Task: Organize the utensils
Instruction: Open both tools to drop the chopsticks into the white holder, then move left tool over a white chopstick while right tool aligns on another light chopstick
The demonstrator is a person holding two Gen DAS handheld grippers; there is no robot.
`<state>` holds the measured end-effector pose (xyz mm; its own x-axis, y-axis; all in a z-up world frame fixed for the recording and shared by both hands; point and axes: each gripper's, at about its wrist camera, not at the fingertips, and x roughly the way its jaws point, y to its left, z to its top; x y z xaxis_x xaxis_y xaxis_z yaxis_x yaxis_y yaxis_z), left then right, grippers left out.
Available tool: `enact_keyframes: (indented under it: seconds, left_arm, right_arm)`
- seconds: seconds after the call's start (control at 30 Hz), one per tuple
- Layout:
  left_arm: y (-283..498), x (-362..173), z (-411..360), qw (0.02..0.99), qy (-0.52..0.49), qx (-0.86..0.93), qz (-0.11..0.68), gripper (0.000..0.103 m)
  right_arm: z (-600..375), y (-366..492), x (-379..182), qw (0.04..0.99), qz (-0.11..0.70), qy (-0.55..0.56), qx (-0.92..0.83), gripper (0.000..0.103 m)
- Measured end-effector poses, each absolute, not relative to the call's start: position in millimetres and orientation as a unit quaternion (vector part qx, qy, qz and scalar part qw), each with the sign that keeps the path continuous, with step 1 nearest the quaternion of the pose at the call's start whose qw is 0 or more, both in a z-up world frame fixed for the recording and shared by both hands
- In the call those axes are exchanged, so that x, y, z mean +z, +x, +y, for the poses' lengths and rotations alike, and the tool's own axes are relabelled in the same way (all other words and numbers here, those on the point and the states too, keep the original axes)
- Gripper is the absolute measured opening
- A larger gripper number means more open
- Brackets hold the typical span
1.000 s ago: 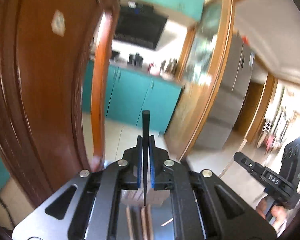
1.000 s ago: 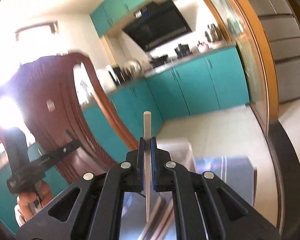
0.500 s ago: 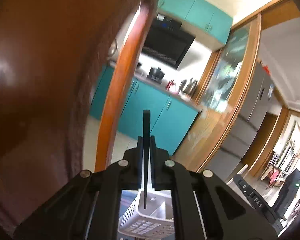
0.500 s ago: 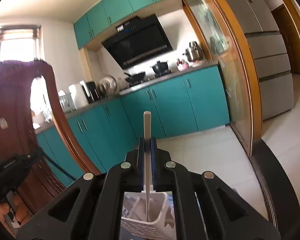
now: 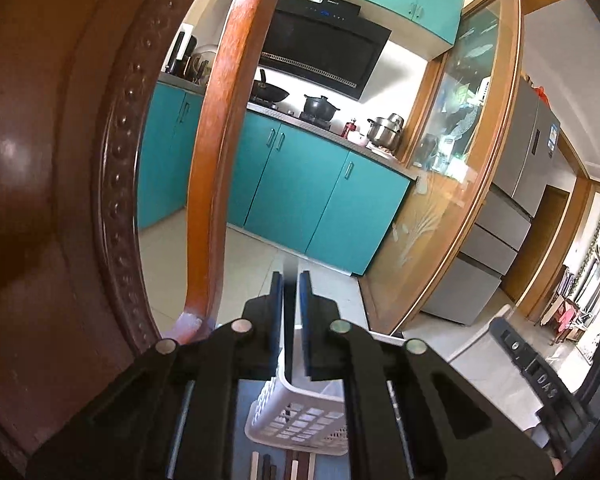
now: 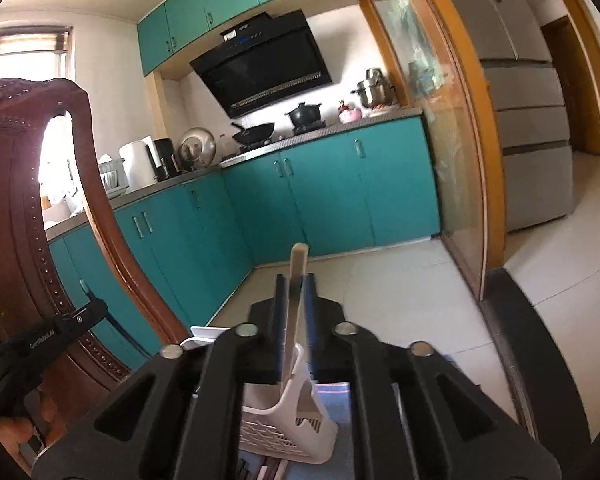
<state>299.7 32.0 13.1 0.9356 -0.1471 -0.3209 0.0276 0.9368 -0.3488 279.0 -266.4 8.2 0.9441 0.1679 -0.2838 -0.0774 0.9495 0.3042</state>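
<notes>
Both claws opening | left claw (image 5: 291, 280), right claw (image 6: 296, 280) | chopsticks loose above basket (image 6: 296, 412) rim

1. Left claw (image 5: 291, 292): matte black linkage arms, blue pads on the fingers, round silver screw heads at the pivots.
2. Right claw (image 6: 295, 296): same black build, blue pads, four silver screws.
3. Handle bodies black, white lettering, partly legible.

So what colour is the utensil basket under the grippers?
White basket, clearest in the left wrist view.
</notes>
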Motion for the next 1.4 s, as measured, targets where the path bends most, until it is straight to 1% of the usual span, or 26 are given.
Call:
enact_keyframes:
  seconds: [0.03,0.07,0.1,0.13,0.17,0.27,0.33,0.37,0.4,0.47,0.5,0.53,0.57,0.6,0.63,0.67,0.73,0.8,0.93,1.07,1.17,1.27,1.3,1.33,1.37,1.4]
  left_arm:
    - [299,15,29,0.971,-0.163,-0.043,0.170,0.017]
    - [294,16,27,0.974,-0.152,-0.043,0.163,0.022]
    - [289,17,26,0.976,-0.146,-0.038,0.154,0.030]
    - [281,17,25,0.978,-0.144,-0.035,0.145,0.034]
    - [271,16,29,0.980,-0.145,-0.032,0.133,0.038]
    - [245,9,36,0.985,-0.141,-0.007,0.099,0.038]
    - [238,-4,39,0.986,-0.127,0.015,0.109,0.038]
    - [240,-12,40,0.984,-0.121,0.015,0.130,0.038]
    - [242,-18,40,0.982,-0.118,0.014,0.147,0.038]
    - [253,-43,42,0.969,-0.119,0.005,0.215,0.037]
    - [260,-56,43,0.960,-0.122,-0.007,0.251,0.031]
    - [265,-65,42,0.953,-0.124,-0.012,0.278,0.029]
    - [271,-74,41,0.944,-0.123,-0.014,0.305,0.021]
    - [278,-85,39,0.935,-0.122,-0.016,0.334,0.014]
    - [282,-93,38,0.928,-0.126,-0.022,0.350,0.013]
    - [286,-98,38,0.923,-0.127,-0.030,0.362,0.013]
    - [291,-105,35,0.917,-0.120,-0.034,0.378,0.013]
    - [294,-105,33,0.916,-0.109,-0.031,0.386,0.013]
    - [289,-114,36,0.910,-0.112,-0.033,0.397,0.013]
    - [284,-117,33,0.910,-0.099,-0.033,0.402,0.013]
    - [283,-121,30,0.908,-0.093,-0.033,0.408,0.013]
    - [281,-126,33,0.905,-0.089,-0.031,0.414,0.016]
    - [281,-127,33,0.905,-0.087,-0.031,0.416,0.016]
    - [281,-129,33,0.904,-0.083,-0.031,0.419,0.016]
    - [282,-131,33,0.903,-0.082,-0.031,0.420,0.016]
    - [281,-132,33,0.902,-0.081,-0.031,0.422,0.016]
  right_arm:
    - [-267,276,12,0.977,0.147,0.143,0.056,0.042]
    - [-271,266,19,0.982,0.125,0.139,0.037,0.049]
    - [-274,258,23,0.984,0.110,0.139,0.022,0.062]
    - [-278,249,28,0.986,0.091,0.141,0.011,0.065]
    - [-282,236,35,0.987,0.068,0.145,0.012,0.065]
    - [-285,211,51,0.985,0.044,0.152,0.072,0.065]
    - [-278,204,55,0.979,0.058,0.154,0.120,0.065]
    - [-269,204,54,0.974,0.083,0.146,0.152,0.064]
    - [-258,207,50,0.970,0.108,0.130,0.173,0.060]
    - [-237,219,32,0.959,0.161,0.101,0.208,0.053]
    - [-229,226,19,0.955,0.185,0.092,0.215,0.047]
    - [-223,230,6,0.952,0.201,0.085,0.217,0.042]
    - [-216,237,-10,0.947,0.224,0.075,0.219,0.041]
    - [-210,247,-34,0.938,0.260,0.064,0.219,0.037]
    - [-208,260,-61,0.928,0.304,0.060,0.206,0.032]
    - [-206,274,-86,0.915,0.351,0.061,0.191,0.031]
    - [-206,293,-122,0.889,0.414,0.083,0.176,0.029]
    - [-201,304,-148,0.867,0.458,0.094,0.171,0.029]
    - [-191,311,-171,0.860,0.484,0.076,0.142,0.029]
    - [-181,313,-177,0.869,0.477,0.049,0.124,0.029]
    - [-171,316,-177,0.866,0.488,0.029,0.102,0.029]
    - [-145,316,-177,0.861,0.495,-0.042,0.107,0.029]
    - [-140,313,-172,0.861,0.496,-0.042,0.106,0.029]
    - [-139,313,-171,0.860,0.497,-0.035,0.105,0.028]
    - [-139,313,-172,0.859,0.500,-0.032,0.105,0.024]
    - [-142,313,-171,0.857,0.504,-0.022,0.105,0.014]
